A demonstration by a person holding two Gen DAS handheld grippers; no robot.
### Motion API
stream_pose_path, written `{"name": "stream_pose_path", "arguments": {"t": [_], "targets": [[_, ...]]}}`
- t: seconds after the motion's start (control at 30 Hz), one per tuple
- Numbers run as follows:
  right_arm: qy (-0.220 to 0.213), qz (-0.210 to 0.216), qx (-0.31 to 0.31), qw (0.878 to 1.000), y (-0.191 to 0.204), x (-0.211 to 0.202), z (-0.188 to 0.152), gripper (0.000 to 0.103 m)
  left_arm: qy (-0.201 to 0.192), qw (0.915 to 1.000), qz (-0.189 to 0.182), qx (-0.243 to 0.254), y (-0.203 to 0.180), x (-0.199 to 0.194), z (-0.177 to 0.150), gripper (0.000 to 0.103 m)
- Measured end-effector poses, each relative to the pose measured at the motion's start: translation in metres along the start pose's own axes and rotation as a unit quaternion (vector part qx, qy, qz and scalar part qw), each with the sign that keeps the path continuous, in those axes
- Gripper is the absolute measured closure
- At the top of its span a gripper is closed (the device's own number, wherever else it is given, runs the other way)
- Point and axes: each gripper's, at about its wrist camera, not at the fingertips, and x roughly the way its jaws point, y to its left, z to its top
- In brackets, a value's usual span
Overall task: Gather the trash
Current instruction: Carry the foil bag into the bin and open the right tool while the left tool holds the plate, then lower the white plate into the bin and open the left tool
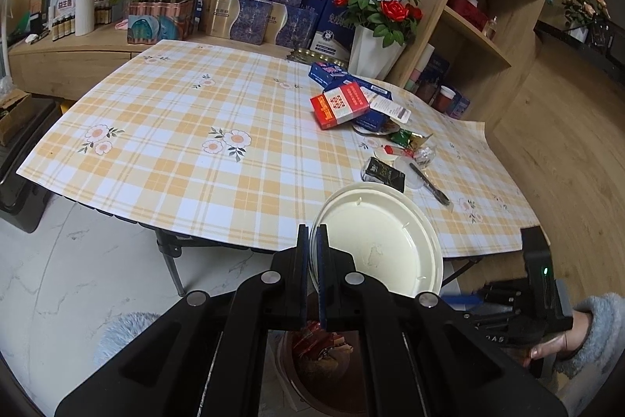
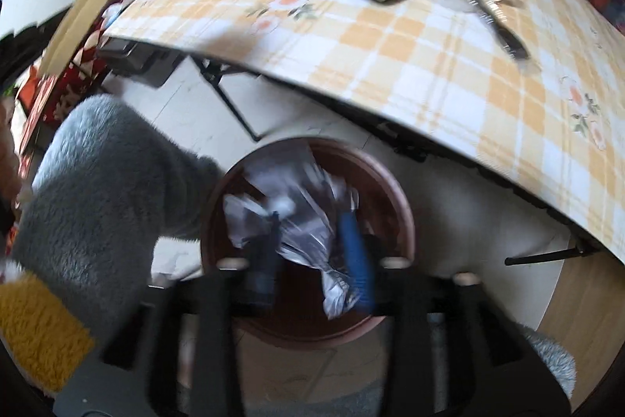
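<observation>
Left gripper [image 1: 312,253], lower centre of the left view: jaws pinched on the rim of a white plate [image 1: 384,241], held tilted over the table edge, above the brown bin [image 1: 312,378] seen at bottom. Plate looks like thin disposable foam or pulp: light, fairly stiff, crushable; the rim pinch seems the right hold, and it should slide off freely once released.

Right gripper [image 2: 312,256], lower centre of the right view: jaws part-open, pointing down into the bin [image 2: 308,237]. A crumpled silvery wrapper [image 2: 308,221] lies between and below the fingers; blur hides whether the pads touch it, but it looks let go. Light, soft, crinkly, likely slippery.

Rest of the trash sits at centre right of the left view on the checked table [image 1: 195,143]: red carton [image 1: 339,105], blue boxes [image 1: 332,73], black packet [image 1: 384,174], black pen-like stick [image 1: 429,182], small wrappers. Cartons are light and stiff; take them across the narrow sides.

Writing: red carton bears large Chinese characters, not legible to me. Black packet has pale lettering, too small to read.
</observation>
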Motion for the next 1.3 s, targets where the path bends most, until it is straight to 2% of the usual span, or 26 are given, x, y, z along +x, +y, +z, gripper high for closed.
{"name": "stream_pose_path", "arguments": {"t": [0.07, 0.23, 0.3, 0.4, 0.63, 0.77, 1.03, 1.3], "targets": [[-0.016, -0.003, 0.006, 1.0, -0.004, -0.005, 0.001, 0.051, 0.006, 1.0, -0.002, 0.007, -0.002, 0.003, -0.003, 0.099], [-0.085, -0.023, 0.003, 0.996, -0.009, -0.03, 0.001, 0.031, 0.021, 0.9995, -0.008, 0.021, -0.011, 0.013, -0.011, 0.099], [-0.128, -0.043, -0.009, 0.991, -0.007, -0.046, -0.002, 0.017, 0.027, 0.9993, -0.011, 0.026, -0.015, 0.018, -0.013, 0.099], [-0.182, -0.071, -0.018, 0.981, -0.013, -0.066, -0.007, 0.009, 0.038, 0.9981, -0.017, 0.046, -0.025, 0.026, -0.019, 0.099], [-0.261, -0.126, -0.033, 0.957, -0.026, -0.087, -0.018, 0.006, 0.052, 0.9908, -0.013, 0.124, -0.051, 0.048, -0.035, 0.099], [-0.267, -0.128, -0.016, 0.955, -0.033, -0.085, -0.021, 0.006, 0.068, 0.9858, -0.014, 0.153, -0.058, 0.06, -0.047, 0.099], [-0.28, -0.122, 0.027, 0.952, -0.046, -0.09, -0.027, 0.006, 0.129, 0.9781, -0.024, 0.161, -0.061, 0.089, -0.062, 0.099], [-0.273, -0.124, 0.05, 0.953, -0.053, -0.09, -0.031, 0.006, 0.136, 0.9704, -0.029, 0.198, -0.08, 0.094, -0.071, 0.099]]}}
